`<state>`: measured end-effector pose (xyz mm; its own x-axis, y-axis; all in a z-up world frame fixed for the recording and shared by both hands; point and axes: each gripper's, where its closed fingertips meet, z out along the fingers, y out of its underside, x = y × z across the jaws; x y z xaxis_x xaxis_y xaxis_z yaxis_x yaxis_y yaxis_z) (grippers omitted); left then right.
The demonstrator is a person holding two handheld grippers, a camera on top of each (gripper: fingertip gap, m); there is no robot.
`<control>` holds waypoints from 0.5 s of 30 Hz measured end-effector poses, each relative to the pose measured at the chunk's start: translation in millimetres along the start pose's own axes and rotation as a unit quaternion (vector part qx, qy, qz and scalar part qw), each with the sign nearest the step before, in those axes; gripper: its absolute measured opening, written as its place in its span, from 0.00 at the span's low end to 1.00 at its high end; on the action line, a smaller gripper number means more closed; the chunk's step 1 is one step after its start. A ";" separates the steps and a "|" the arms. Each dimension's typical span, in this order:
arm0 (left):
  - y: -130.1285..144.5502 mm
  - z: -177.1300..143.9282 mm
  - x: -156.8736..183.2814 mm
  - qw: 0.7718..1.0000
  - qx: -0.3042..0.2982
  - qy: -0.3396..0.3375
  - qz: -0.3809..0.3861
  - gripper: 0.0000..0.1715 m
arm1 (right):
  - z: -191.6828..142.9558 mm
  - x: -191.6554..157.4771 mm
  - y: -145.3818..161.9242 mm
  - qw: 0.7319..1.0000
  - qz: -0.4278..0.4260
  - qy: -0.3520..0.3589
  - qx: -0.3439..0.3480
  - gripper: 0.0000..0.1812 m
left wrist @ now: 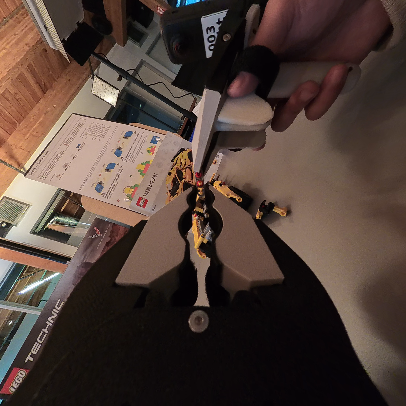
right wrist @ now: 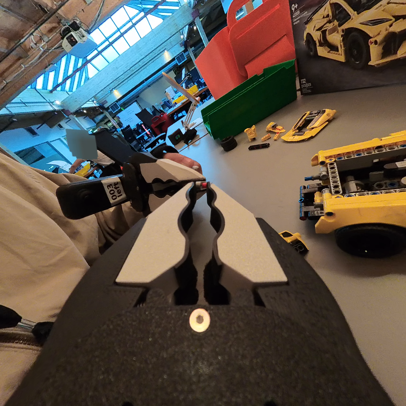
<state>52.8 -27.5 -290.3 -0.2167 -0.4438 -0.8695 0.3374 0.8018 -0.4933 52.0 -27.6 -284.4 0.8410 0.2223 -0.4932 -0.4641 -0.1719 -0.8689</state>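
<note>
Right wrist view: both grippers' fingers pinch one small grey-and-red brick piece point(right wrist: 201, 185) above the tabletop point(right wrist: 263, 175); white labels mark the left gripper point(right wrist: 203, 178), printed toy box point(right wrist: 351, 44) behind.

Grey worktop point(right wrist: 252, 171). On it: part-built yellow brick car point(right wrist: 360, 197) at right edge, yellow roof panel point(right wrist: 307, 125) w/ small yellow bits point(right wrist: 265, 131) and black tyre point(right wrist: 229, 143) beyond, green tray point(right wrist: 252, 105), red box point(right wrist: 243, 50), set box point(right wrist: 351, 44) at far side.

Skylight point(right wrist: 114, 35) bright; wood ceiling point(left wrist: 28, 72); grey table point(right wrist: 252, 167)
</note>
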 end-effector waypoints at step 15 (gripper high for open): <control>9.5 3.0 2.3 0.998 -0.028 0.027 -0.048 0.03 | -0.3 9.4 -7.2 0.999 -0.027 0.030 0.016 0.12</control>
<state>58.2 -22.1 -297.0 -0.2948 -0.4983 -0.8153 0.2623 0.7783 -0.5705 63.3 -24.5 -282.7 0.8796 0.1720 -0.4436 -0.4258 -0.1313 -0.8952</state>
